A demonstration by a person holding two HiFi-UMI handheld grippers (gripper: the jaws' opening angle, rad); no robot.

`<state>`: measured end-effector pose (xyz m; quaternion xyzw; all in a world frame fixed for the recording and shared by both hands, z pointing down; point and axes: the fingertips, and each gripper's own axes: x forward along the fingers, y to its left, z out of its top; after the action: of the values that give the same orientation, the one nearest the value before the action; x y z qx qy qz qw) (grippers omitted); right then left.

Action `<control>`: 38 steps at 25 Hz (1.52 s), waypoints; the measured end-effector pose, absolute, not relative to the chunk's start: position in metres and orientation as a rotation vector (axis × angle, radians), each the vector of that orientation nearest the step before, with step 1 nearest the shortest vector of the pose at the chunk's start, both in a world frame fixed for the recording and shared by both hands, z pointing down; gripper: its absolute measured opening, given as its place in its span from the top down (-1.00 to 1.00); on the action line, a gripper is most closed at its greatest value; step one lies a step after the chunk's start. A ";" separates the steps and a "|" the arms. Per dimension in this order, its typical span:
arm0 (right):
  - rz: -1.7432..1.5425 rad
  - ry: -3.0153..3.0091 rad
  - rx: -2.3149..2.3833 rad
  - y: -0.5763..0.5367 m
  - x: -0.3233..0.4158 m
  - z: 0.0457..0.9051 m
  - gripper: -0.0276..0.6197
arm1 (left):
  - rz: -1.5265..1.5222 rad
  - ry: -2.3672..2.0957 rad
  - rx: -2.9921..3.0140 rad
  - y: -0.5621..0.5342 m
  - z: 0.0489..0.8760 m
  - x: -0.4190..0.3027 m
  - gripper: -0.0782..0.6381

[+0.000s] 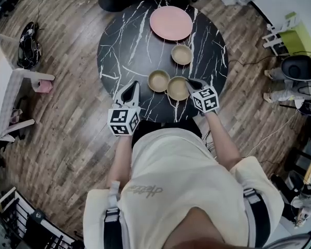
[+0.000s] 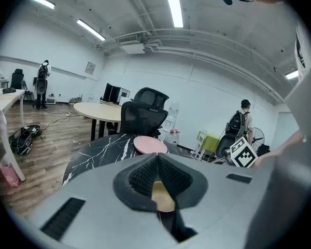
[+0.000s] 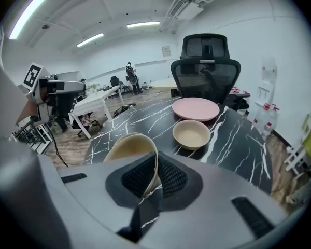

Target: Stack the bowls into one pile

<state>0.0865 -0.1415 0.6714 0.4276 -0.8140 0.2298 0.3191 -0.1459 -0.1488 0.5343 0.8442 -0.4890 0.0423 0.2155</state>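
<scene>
Starting with the bowl that's being handled: the right tool is clamped shut on its rim, one pad inside and one outside. In the right gripper view the bowl hangs tilted, with its open side toward the left of the picture, and it's got nothing in it. Just beside it sits a second tan bowl, flat on the worktop and also empty. A third bowl sits a bit further back, apart from the other two, empty too. Behind that one there's a pink plate near the far edge with nothing on it. So that's three bowls and one plate, none stacked yet. The left tool has its pads pressed together and isn't holding anything, and it's over the near edge to the left of the bowls. The worktop itself is round and black with white marble veins. It stands on a wood plank floor, and there's a black office chair on the far side.
</scene>
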 end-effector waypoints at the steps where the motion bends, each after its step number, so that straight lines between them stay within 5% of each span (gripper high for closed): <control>1: 0.599 -2.146 1.118 -0.143 0.081 0.671 0.84 | 0.120 -1.355 2.338 -0.148 0.536 -0.149 0.72; 38: 0.626 -2.130 0.936 -0.189 -0.010 0.722 0.84 | 0.130 -1.226 2.246 -0.168 0.564 -0.173 0.72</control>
<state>-0.0099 -0.1890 0.7219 0.3628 -0.8253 0.2428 0.3581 -0.1734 -0.1680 0.5640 0.8401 -0.4585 0.0486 0.2857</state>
